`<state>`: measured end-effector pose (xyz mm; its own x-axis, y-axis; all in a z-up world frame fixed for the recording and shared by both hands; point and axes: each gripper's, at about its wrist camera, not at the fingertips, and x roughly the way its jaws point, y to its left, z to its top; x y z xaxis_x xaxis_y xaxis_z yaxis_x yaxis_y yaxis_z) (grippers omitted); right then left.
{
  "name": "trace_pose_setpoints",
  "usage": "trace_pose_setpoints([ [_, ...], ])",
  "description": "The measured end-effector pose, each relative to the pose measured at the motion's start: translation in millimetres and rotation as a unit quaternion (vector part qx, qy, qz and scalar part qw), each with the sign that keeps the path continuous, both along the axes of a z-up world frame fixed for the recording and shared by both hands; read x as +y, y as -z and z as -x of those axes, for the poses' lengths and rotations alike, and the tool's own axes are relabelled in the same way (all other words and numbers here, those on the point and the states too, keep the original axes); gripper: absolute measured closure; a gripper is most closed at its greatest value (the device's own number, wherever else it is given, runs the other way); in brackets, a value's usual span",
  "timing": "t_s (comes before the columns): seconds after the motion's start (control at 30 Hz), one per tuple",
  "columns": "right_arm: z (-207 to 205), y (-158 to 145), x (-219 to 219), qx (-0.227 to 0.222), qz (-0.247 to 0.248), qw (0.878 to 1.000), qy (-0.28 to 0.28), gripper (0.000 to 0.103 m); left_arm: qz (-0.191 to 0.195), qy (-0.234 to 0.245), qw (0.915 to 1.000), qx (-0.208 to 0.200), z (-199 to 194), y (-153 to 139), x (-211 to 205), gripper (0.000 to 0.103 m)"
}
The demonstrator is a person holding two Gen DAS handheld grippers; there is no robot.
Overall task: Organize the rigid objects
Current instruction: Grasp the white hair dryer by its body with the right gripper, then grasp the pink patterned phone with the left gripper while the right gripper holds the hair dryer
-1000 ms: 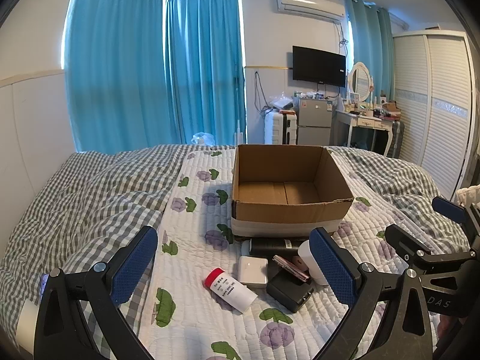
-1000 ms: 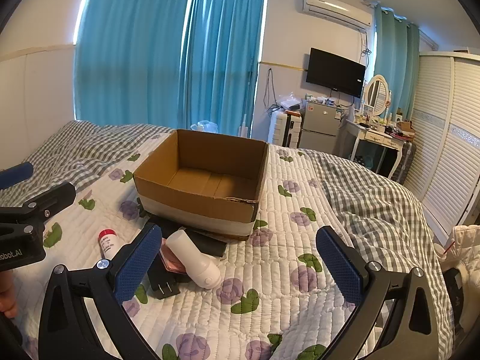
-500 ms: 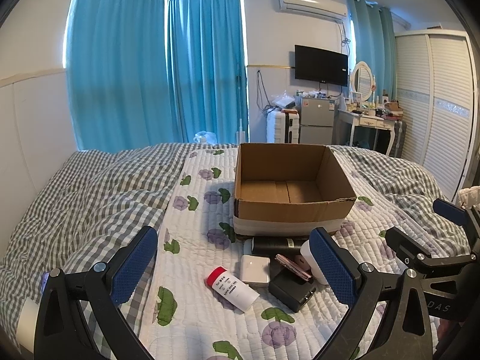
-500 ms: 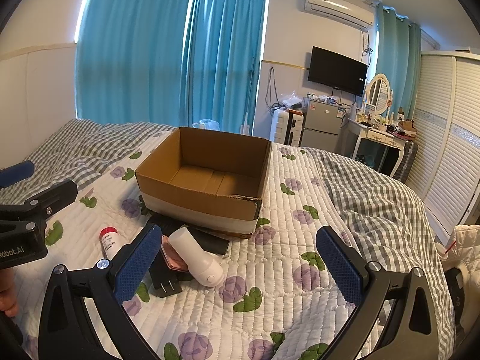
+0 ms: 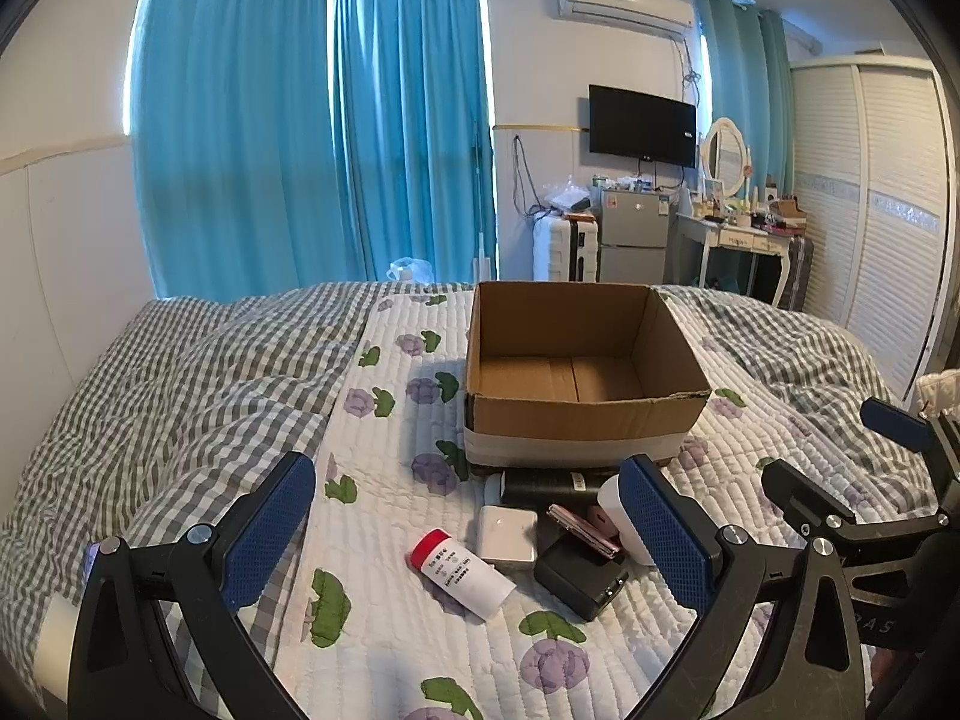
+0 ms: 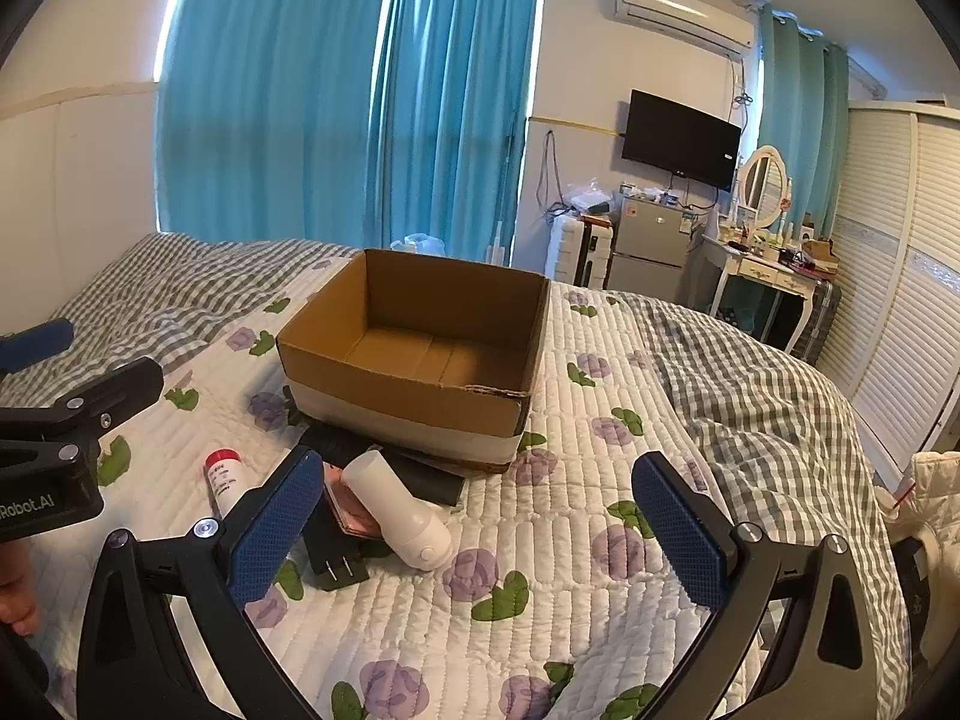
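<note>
Both spread wide and holding nothing — left hand-held gripper (image 5: 465,534), right hand-held gripper (image 6: 480,525). Poised over the clutter on the quilted floral bed (image 6: 576,546): red-capped white bottle (image 5: 461,566), white plastic cylinder (image 6: 399,507), perhaps a charger. Open brown cardboard box (image 5: 579,372) just behind — empty, presumably the destination.

Brown cardboard box (image 5: 576,420) on a white quilt (image 5: 384,540) (purple flowers, green leaves), beside grey-checked bedding (image 5: 198,396).

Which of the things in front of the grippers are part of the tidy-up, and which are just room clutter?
For the job:
cardboard box
red-capped bottle
white square charger
black adapter
pink case
white bottle
black cylinder

Just there:
television
small fridge
dressing table
</note>
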<state>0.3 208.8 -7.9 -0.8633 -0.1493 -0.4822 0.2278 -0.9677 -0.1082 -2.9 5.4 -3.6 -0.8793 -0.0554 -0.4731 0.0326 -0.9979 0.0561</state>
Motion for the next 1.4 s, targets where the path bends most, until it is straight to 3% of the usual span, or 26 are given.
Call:
trace_pose_setpoints([
  [0.23, 16.6, -0.3, -7.2, -0.017, -0.018, 0.999, -0.026, 0.0, 0.007, -0.014, 0.9996, -0.023, 16.7, 0.6, -6.4, 0.0],
  [0.33, 32.8, 11.5, -14.2, -0.043, -0.036, 0.997, -0.044, 0.0, 0.028, -0.033, 0.9974, -0.057, 34.3, 13.3, -5.4, 0.0],
  [0.4, 49.5, 29.5, -19.9, -0.08, -0.051, 0.993, -0.065, 0.013, 0.036, -0.045, 0.9949, -0.083, 45.8, 25.4, -6.1, 0.0],
  [0.53, 75.3, 65.2, -27.3, -0.145, -0.056, 0.984, -0.084, 0.021, 0.028, -0.051, 0.9901, -0.128, 62.2, 52.0, -8.9, 0.0],
  [0.6, 85.8, 81.3, -32.5, -0.172, -0.058, 0.979, -0.095, 0.031, 0.033, -0.048, 0.9885, -0.14, 64.8, 62.1, -6.9, 0.0],
  [0.73, 100.2, 112.1, -38.8, -0.211, -0.069, 0.97, -0.102, 0.037, 0.042, -0.041, 0.9857, -0.158, 68.7, 77.1, -1.7, 0.0],
  [0.83, 111.9, 131.3, -40.1, -0.23, -0.068, 0.966, -0.095, 0.052, 0.046, -0.036, 0.9822, -0.179, 75.1, 85.9, 2.8, 0.0],
  [1.07, 93.9, 103.4, -17.3, -0.206, -0.012, 0.973, -0.106, 0.055, 0.053, -0.011, 0.9783, -0.2, 77.2, 94.9, 21.9, 0.0],
  [1.33, 94.0, 84.7, 24.9, -0.203, 0.016, 0.978, -0.051, 0.056, 0.009, 0.032, 0.9735, -0.226, 104.3, 105.8, 58.6, 0.001],
  [1.4, 95.7, 82.3, 34.7, -0.204, 0.028, 0.978, -0.044, 0.056, 0.007, 0.03, 0.97, -0.241, 116.5, 116.0, 64.0, 0.012],
])
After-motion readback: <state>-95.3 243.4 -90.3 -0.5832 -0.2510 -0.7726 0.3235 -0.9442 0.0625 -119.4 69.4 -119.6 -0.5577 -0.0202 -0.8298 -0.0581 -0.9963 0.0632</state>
